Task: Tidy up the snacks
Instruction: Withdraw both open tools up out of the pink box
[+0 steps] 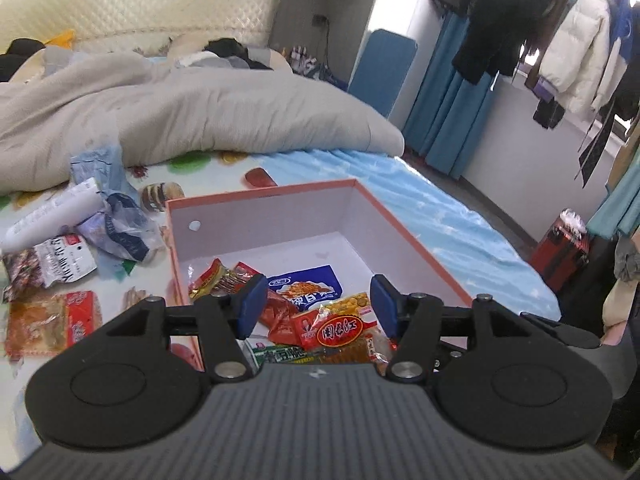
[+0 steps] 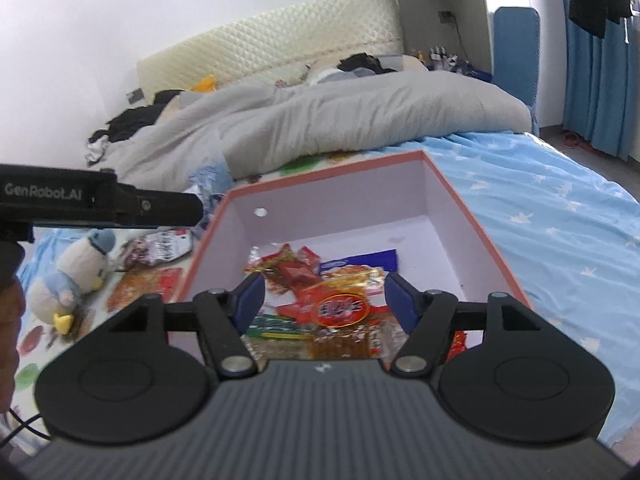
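Observation:
A box with a salmon-pink rim and a white inside lies open on the bed. It holds several snack packets: a red one with an oval label on top and a blue-and-white one behind it. My left gripper hovers open over the box's near left part, with nothing between its blue pads. My right gripper is open too, above the same heap. More packets lie loose on the sheet left of the box.
A crumpled grey duvet lies behind the box. Plastic bags and a white tube sit to the left, near a plush penguin. The bed's edge runs along the right, with a red case on the floor.

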Tool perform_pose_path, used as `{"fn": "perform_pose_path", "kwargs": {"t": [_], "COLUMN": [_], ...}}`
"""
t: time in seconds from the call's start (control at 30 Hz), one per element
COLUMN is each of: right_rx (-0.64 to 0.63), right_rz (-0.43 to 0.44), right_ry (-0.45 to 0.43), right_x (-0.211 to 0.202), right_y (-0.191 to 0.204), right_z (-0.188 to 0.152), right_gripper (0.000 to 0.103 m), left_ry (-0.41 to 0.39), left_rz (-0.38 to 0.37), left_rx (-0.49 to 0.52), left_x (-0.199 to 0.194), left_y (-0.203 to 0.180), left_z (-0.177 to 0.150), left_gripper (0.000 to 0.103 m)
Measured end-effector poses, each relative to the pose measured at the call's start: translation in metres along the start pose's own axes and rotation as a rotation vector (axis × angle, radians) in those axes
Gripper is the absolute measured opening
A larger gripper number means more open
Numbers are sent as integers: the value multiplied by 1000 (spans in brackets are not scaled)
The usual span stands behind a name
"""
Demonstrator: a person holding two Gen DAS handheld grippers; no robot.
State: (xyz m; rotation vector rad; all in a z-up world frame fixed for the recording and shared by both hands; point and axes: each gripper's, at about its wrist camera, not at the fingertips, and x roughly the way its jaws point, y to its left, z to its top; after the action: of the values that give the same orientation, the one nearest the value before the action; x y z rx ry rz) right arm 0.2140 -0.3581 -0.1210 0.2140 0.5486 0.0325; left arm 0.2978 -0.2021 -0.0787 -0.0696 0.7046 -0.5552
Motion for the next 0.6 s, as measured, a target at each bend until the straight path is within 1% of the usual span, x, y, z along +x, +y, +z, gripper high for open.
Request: {"fn": "perform_pose_path", "kwargs": {"t": [0.1, 0.17, 0.2, 0.3, 0.4, 0.5, 0.6], "right_rx": [-4, 21, 34, 39, 26, -14, -11], "right_rz": [24, 21, 35, 43, 55, 42, 31], "right_ry": [-25, -39, -38, -38, -39, -54, -81], "right_x": [-15, -24, -28, -38, -48, -56, -63], "right_y": [8, 12, 15, 23, 30, 38, 44], "right_z": [-4, -10, -14, -21, -26, -27, -30], "right_gripper": [68, 68, 68, 68, 68, 68, 68], "left_ry": [-22, -46, -55, -80, -86, -101, -117], "left_rz": [3, 8, 13, 38, 63, 88, 99], "left_rx": [-43, -77, -85, -81, -89, -110, -125], "left_x": [-24, -39, -46, -67, -84, -101, -115], "left_y": [2, 5, 6, 9, 14, 22, 26], "left_z": [-10, -19, -23, -36, -44, -52, -61], "left_gripper": [63, 63, 63, 63, 63, 63, 63]}}
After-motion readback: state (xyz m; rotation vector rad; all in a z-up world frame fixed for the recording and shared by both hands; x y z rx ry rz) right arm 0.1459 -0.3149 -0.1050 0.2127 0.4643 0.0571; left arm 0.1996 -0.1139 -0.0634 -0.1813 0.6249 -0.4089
